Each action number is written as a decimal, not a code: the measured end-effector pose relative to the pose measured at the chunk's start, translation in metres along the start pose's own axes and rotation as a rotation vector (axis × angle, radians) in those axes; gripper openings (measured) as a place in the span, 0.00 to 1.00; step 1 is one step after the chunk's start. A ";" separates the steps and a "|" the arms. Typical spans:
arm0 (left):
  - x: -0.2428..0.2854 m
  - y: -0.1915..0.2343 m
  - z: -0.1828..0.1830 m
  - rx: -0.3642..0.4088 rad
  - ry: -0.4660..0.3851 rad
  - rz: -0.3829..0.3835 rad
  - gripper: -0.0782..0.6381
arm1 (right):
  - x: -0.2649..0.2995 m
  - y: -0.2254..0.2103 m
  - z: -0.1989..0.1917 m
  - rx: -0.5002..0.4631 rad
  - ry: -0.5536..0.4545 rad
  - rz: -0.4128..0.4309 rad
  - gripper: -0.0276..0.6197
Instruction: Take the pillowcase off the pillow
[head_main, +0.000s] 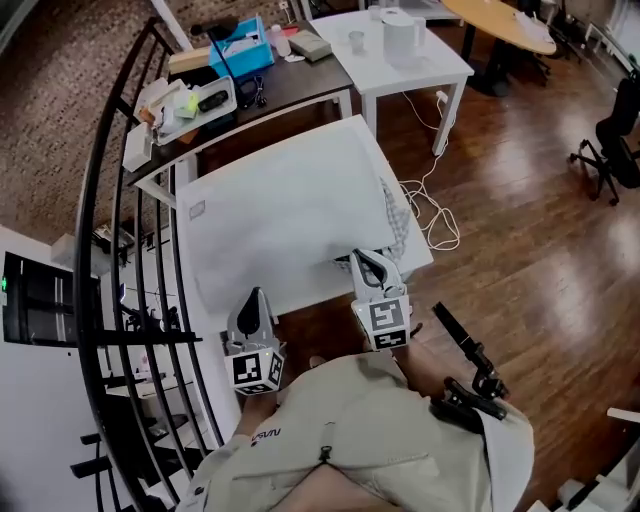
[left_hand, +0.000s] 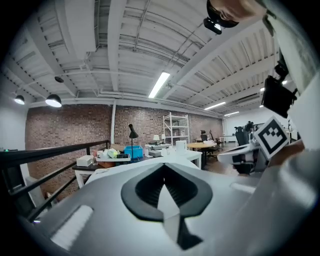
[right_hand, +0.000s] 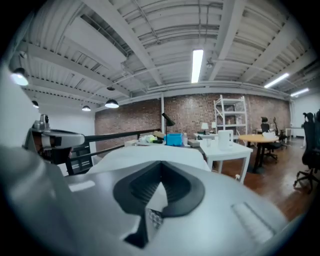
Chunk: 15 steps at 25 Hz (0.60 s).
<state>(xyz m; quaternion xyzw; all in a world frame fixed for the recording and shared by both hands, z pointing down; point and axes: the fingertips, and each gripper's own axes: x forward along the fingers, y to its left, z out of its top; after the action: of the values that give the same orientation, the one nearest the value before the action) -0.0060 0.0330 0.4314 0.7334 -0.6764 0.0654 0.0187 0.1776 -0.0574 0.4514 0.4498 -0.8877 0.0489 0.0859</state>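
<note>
A big white pillow in its pillowcase (head_main: 285, 215) lies flat on a table. A strip of grey checked cloth (head_main: 399, 222) shows along its right end. At its near right corner sits my right gripper (head_main: 362, 257), shut on the cloth. In the right gripper view (right_hand: 156, 202) white cloth and a scrap of checked cloth are pinched between the jaws. My left gripper (head_main: 256, 294) is at the near left edge. In the left gripper view (left_hand: 164, 197) it is shut with a fold of white cloth between the jaws. Both point nearly level across the pillow.
Behind the pillow stands a dark desk with a blue box (head_main: 243, 45) and a white tray (head_main: 195, 103). A white table (head_main: 400, 62) is at the back right. A black railing (head_main: 112, 250) runs along the left. White cables (head_main: 432, 215) lie on the wood floor.
</note>
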 end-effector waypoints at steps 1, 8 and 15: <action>-0.003 0.003 0.002 0.007 -0.006 0.014 0.11 | -0.003 0.002 0.006 0.002 -0.017 -0.002 0.05; -0.044 0.033 0.004 -0.007 -0.036 0.066 0.11 | -0.024 0.027 0.022 -0.015 -0.068 -0.055 0.05; -0.075 0.045 -0.011 -0.016 -0.042 0.000 0.11 | -0.043 0.076 0.009 -0.018 -0.022 -0.087 0.05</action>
<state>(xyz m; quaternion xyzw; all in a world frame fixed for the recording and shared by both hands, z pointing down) -0.0575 0.1046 0.4305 0.7345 -0.6771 0.0448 0.0104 0.1401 0.0199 0.4331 0.4876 -0.8686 0.0324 0.0824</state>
